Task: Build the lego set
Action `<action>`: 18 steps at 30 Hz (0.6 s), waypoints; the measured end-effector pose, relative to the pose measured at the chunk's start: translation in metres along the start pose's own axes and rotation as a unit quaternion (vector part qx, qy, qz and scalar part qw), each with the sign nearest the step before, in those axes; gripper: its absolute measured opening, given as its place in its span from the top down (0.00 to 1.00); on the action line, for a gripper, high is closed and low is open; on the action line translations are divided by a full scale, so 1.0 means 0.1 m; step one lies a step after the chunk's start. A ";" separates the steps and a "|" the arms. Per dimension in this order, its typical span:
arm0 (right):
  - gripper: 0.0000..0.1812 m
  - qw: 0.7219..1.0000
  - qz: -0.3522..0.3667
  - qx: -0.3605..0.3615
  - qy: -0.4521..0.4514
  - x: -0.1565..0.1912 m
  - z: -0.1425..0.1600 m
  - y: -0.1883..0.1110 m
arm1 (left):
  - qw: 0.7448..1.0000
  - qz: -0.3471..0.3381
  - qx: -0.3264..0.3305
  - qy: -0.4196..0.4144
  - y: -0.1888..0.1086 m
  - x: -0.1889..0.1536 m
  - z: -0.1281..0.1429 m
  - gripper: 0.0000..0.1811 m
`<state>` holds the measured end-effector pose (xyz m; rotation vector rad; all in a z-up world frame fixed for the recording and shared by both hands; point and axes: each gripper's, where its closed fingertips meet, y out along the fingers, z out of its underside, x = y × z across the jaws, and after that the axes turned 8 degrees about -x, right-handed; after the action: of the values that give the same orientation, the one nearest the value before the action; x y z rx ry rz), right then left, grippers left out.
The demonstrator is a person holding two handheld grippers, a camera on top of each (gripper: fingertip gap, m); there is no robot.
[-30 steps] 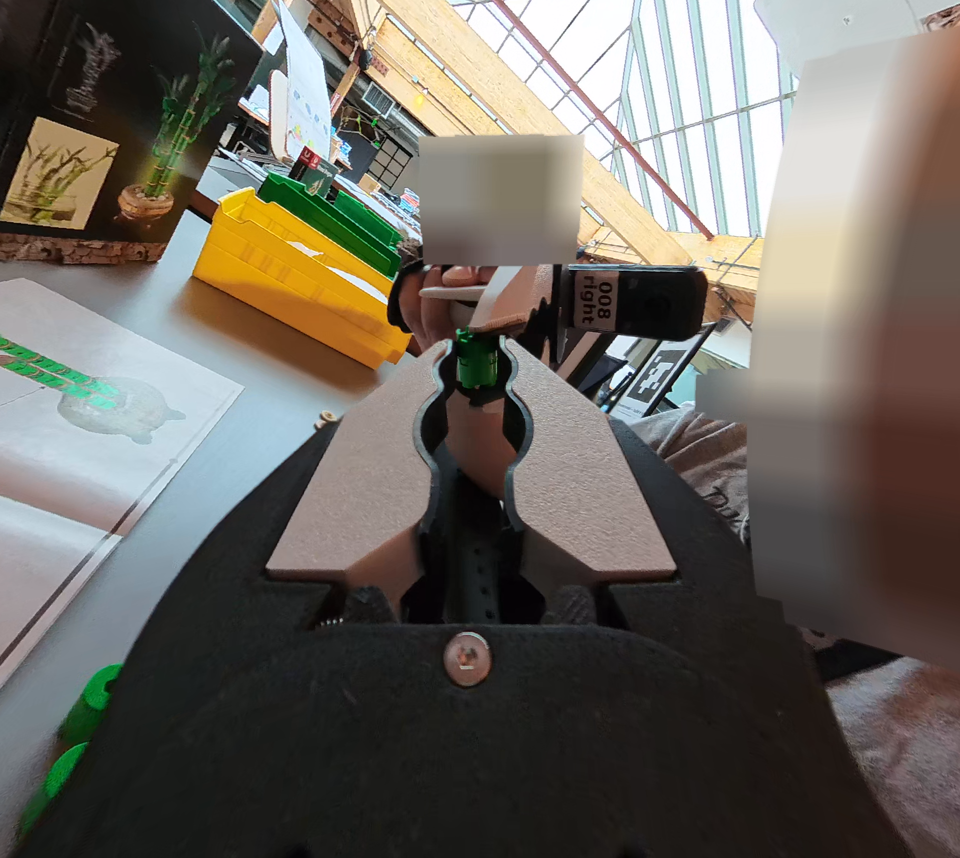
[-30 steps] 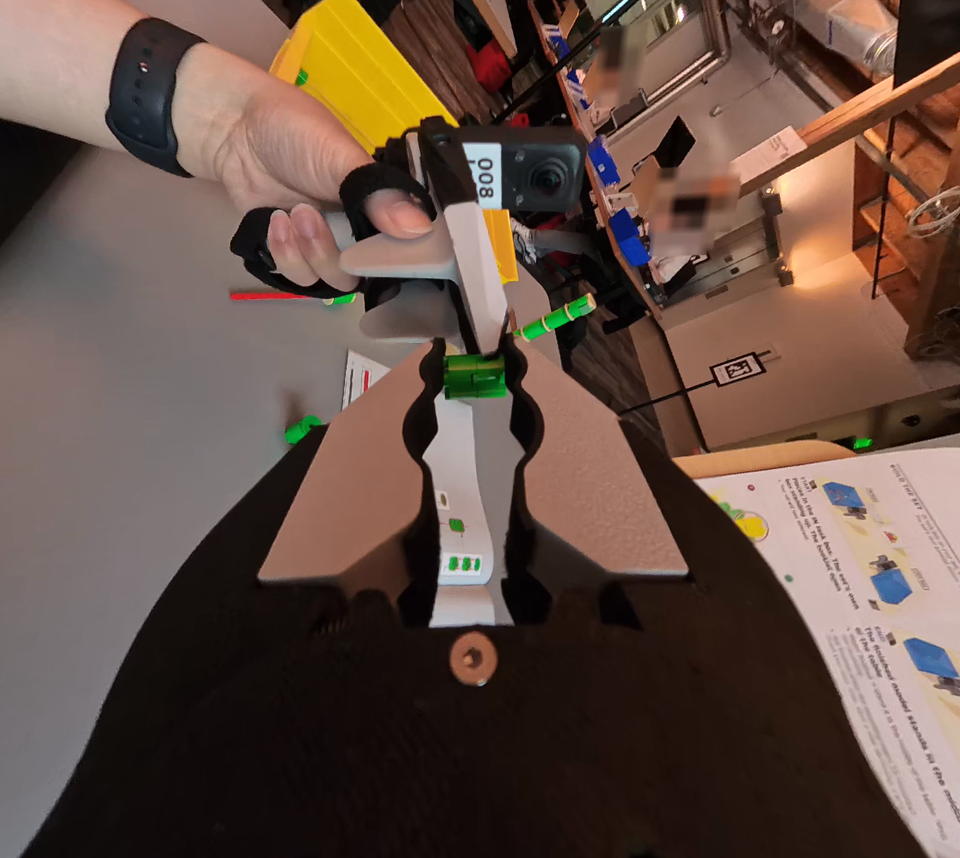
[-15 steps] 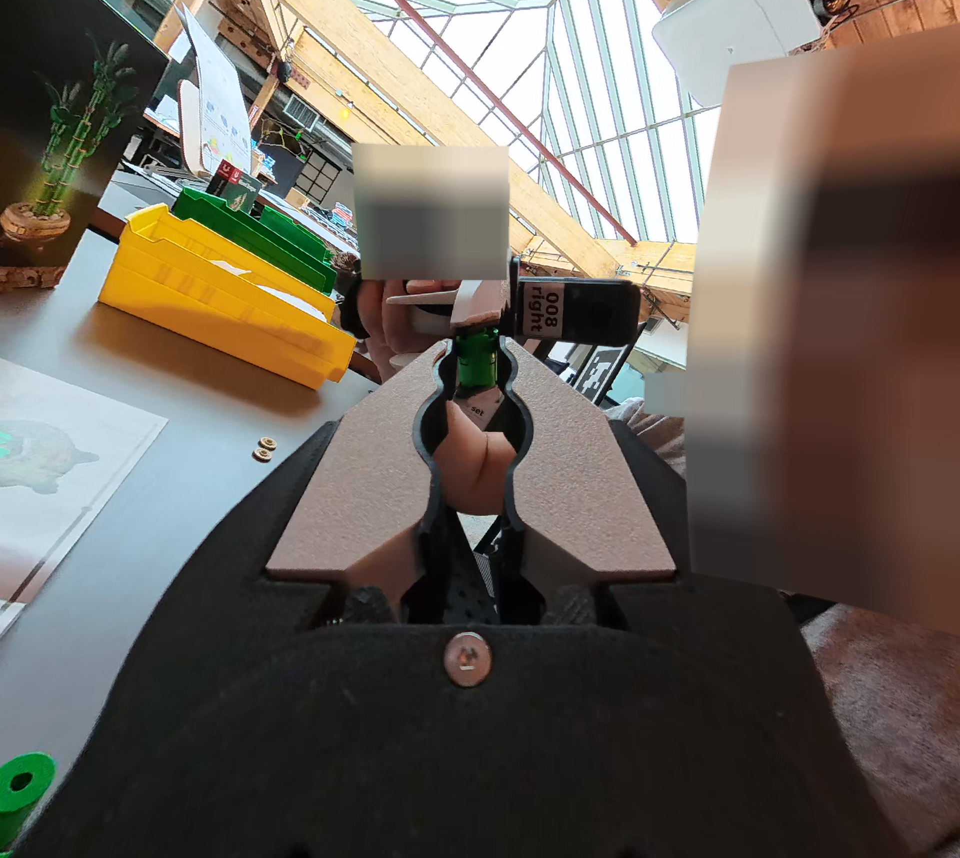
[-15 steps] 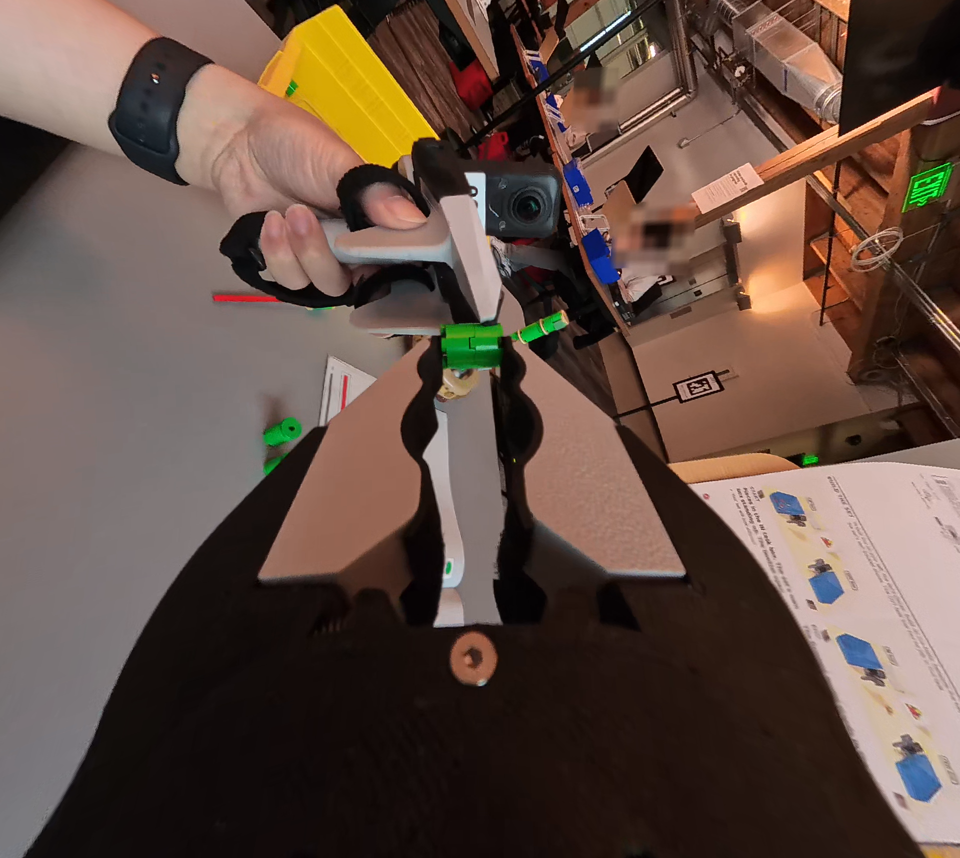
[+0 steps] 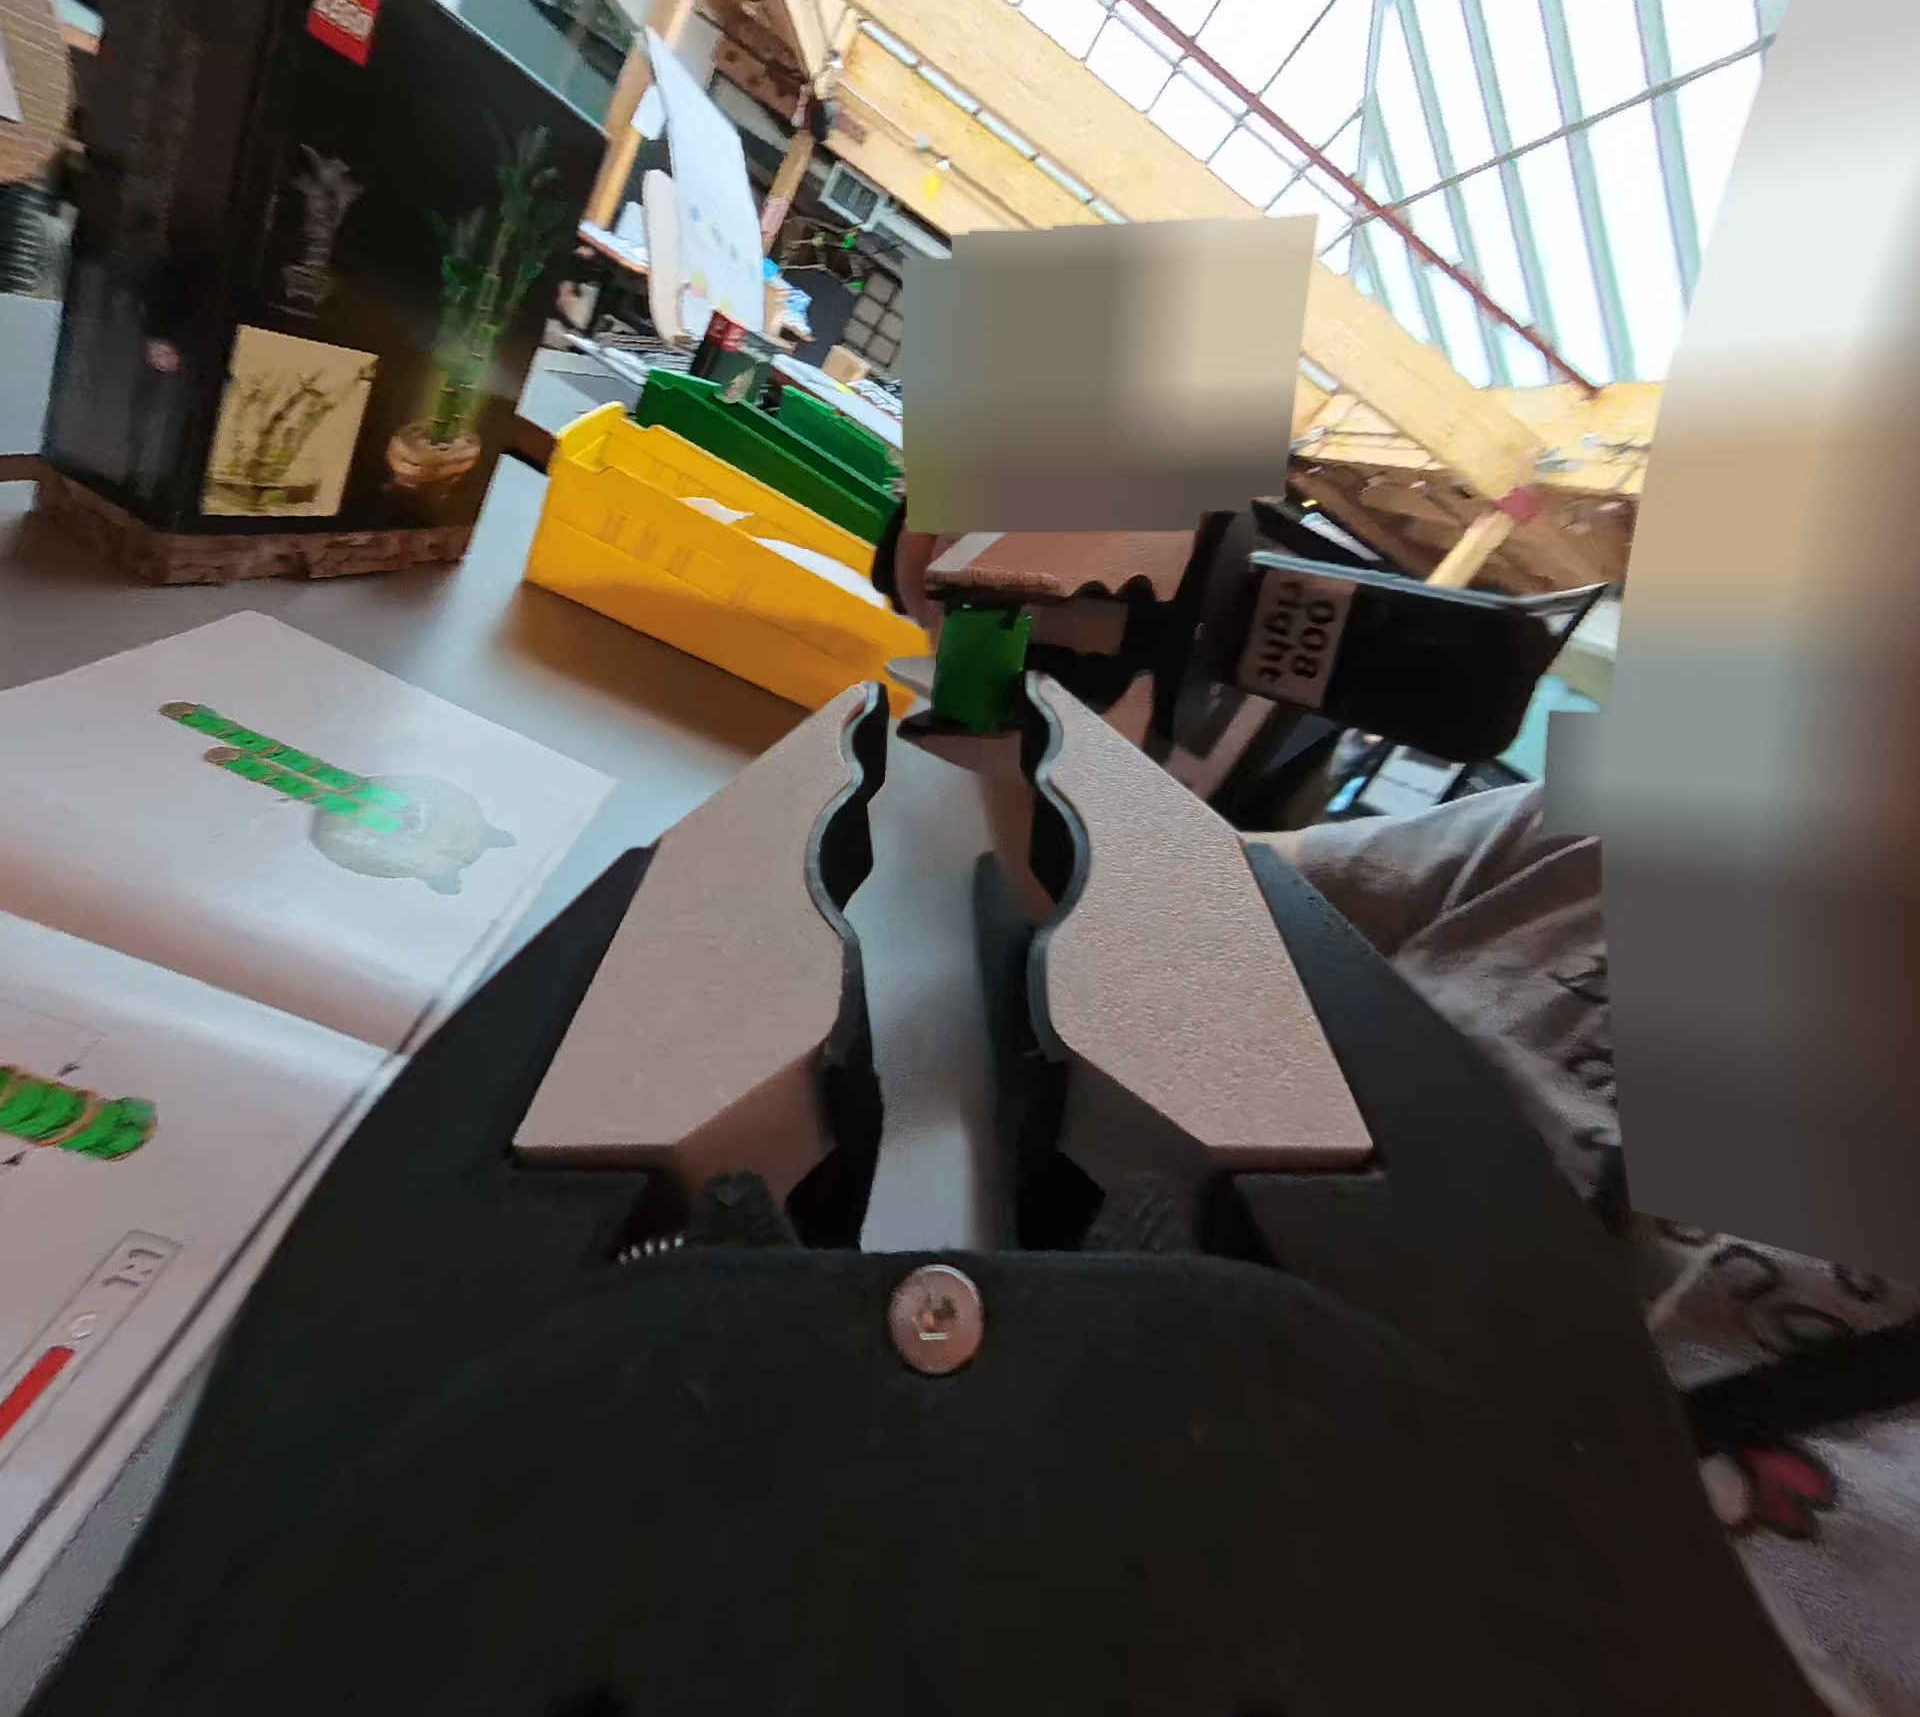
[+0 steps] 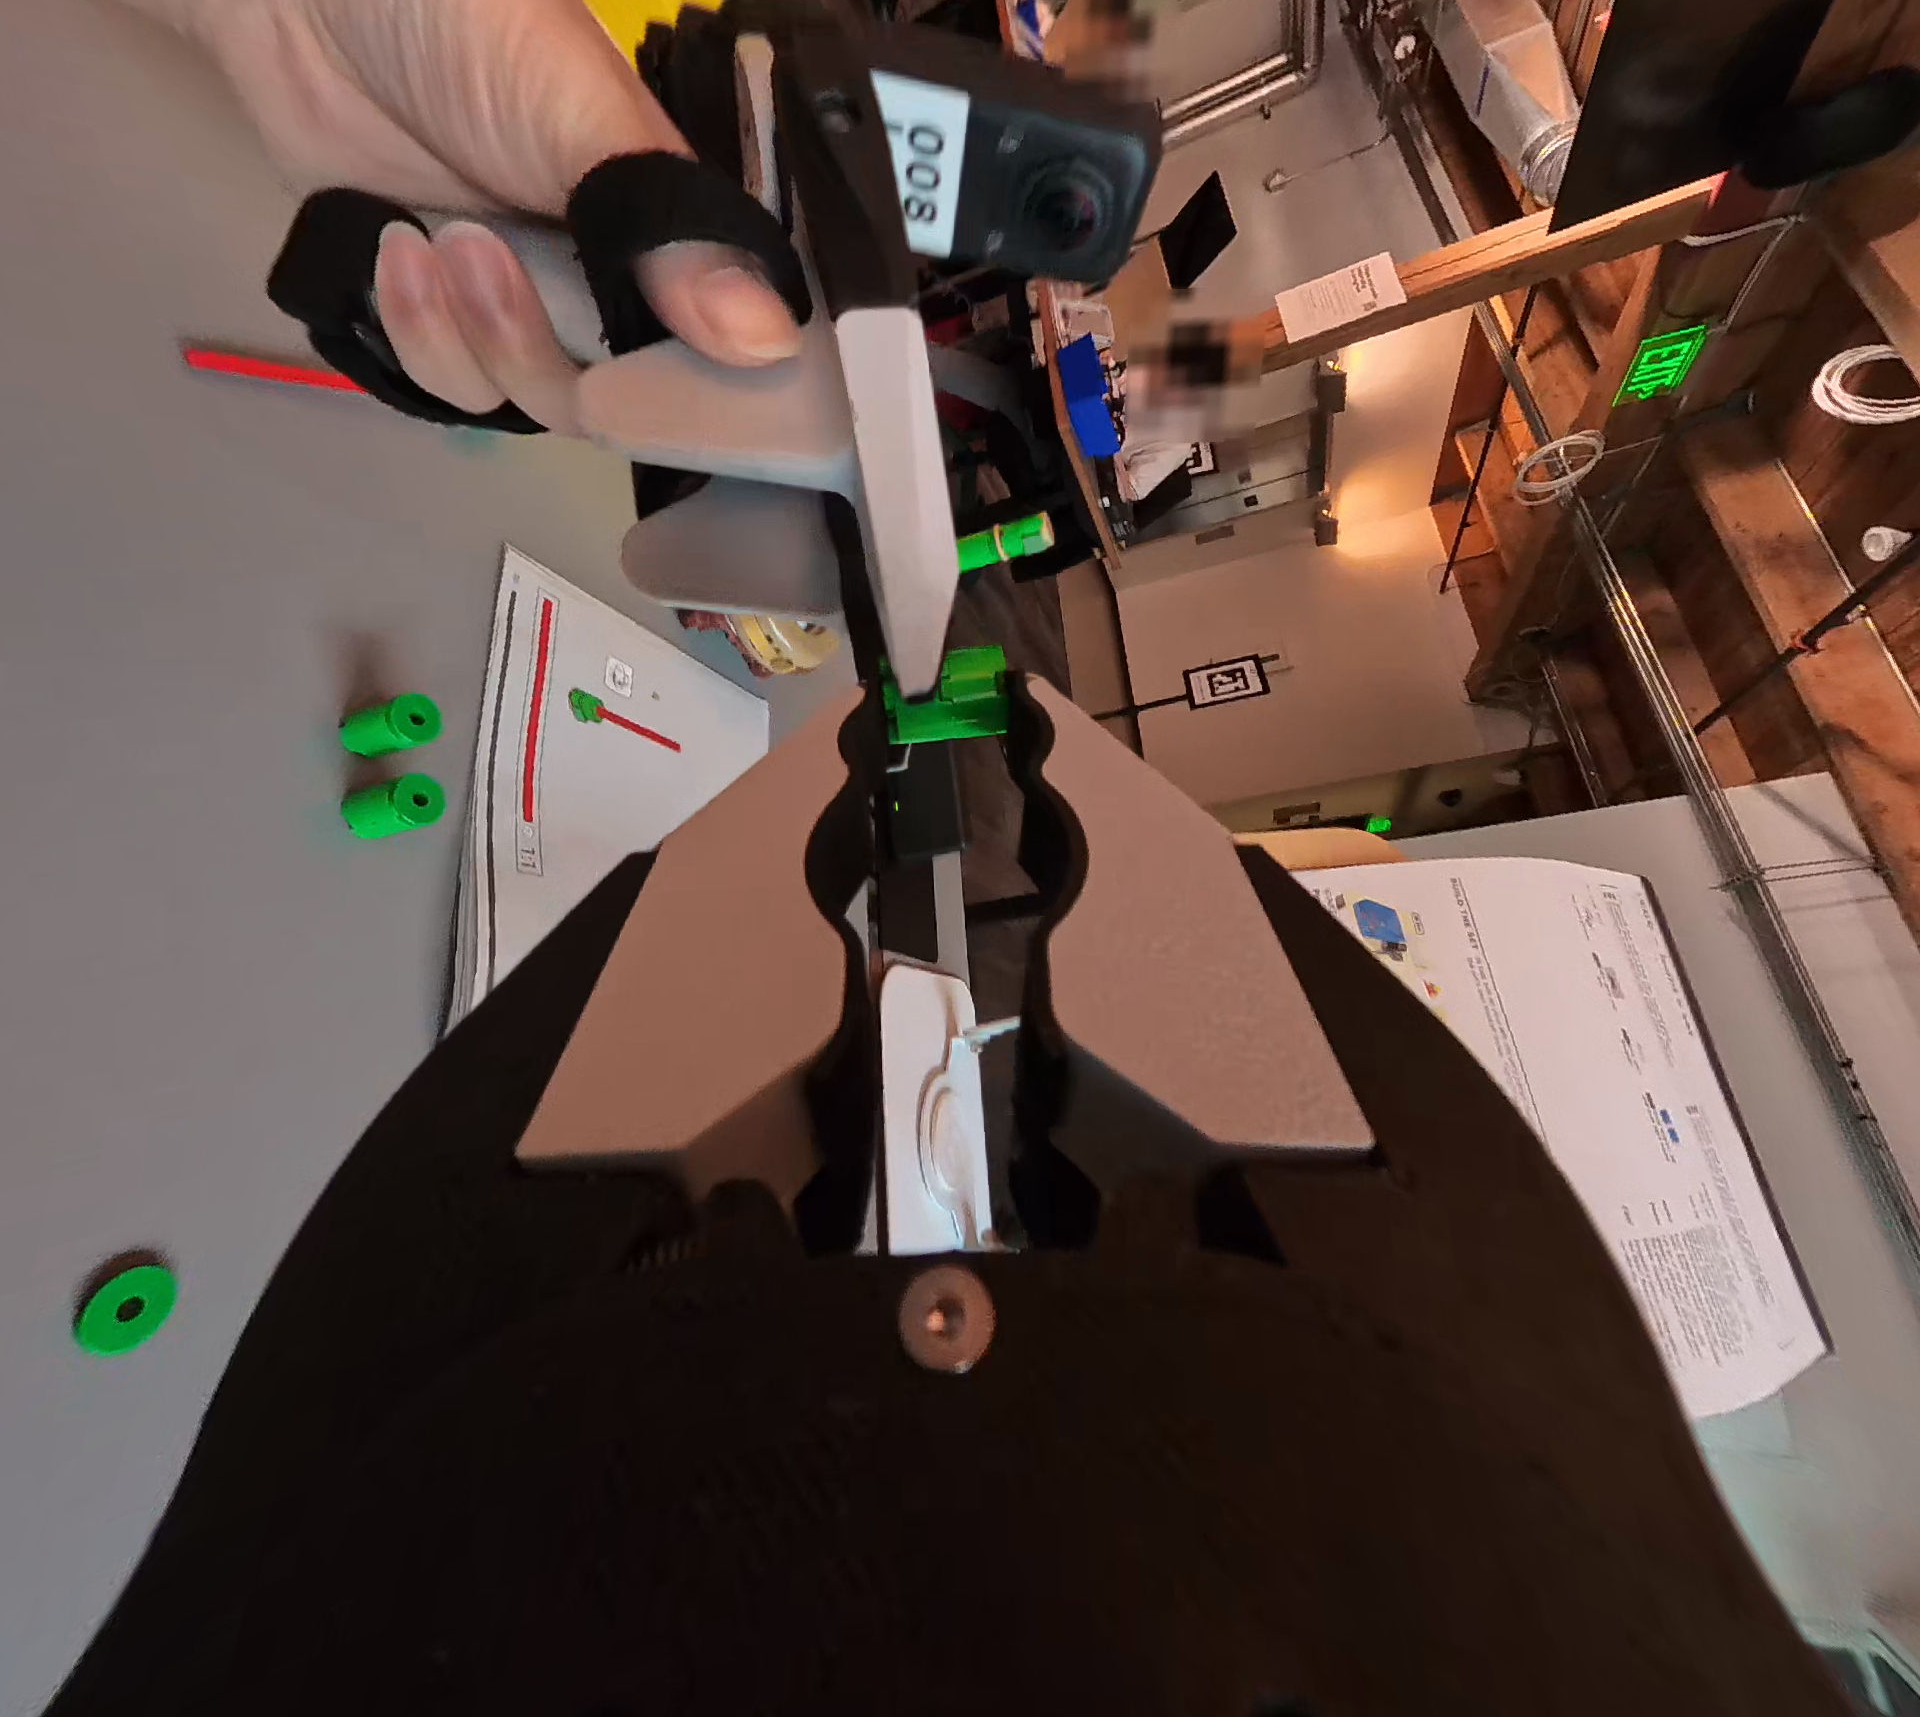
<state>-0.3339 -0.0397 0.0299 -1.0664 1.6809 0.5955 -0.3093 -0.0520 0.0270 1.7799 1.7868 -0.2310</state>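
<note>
A small green lego piece [image 6: 951, 701] sits between the fingertips of my right gripper [image 6: 943, 706], which is shut on it. In the left wrist view the same piece [image 5: 977, 665] is clamped from above and below by the right gripper's fingers [image 5: 1039, 561], just beyond my left gripper [image 5: 956, 711]. The left jaws stand apart, wider than the piece. In the right wrist view a left finger [image 6: 904, 504] points down, its tip at the piece. A person's hand [image 6: 436, 140] holds the left gripper.
Two green cylinders [image 6: 393, 763], a green ring [image 6: 125, 1309] and a red rod [image 6: 270, 368] lie on the grey table. An open instruction booklet [image 5: 260, 836], a yellow bin [image 5: 675, 545], a green bin [image 5: 769, 441] and the set's box [image 5: 291, 265] stand to the left. A printed sheet [image 6: 1558, 1096] lies on the right. Both grippers' tips are roughly 25 cm from the red rod [image 6: 270, 368].
The left jaws have widened off the green piece, which now stays in the right gripper. Both grippers have shifted and the left gripper looks closer in the right wrist view.
</note>
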 end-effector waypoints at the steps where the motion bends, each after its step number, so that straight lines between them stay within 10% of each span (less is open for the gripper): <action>1: 0.88 1.000 0.001 0.007 -0.002 0.00 0.02 0.01 | 1.000 -0.012 0.002 0.021 0.01 0.02 0.01 0.89; 18: 0.88 0.981 -0.046 -0.156 0.108 0.03 -0.40 -0.15 | 0.985 0.171 0.019 -0.018 0.03 -0.55 0.08 0.92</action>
<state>-0.3406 -0.0797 0.0428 -1.4712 1.7487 0.7191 -0.3087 -0.1033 0.0500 2.0593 1.4287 -0.1564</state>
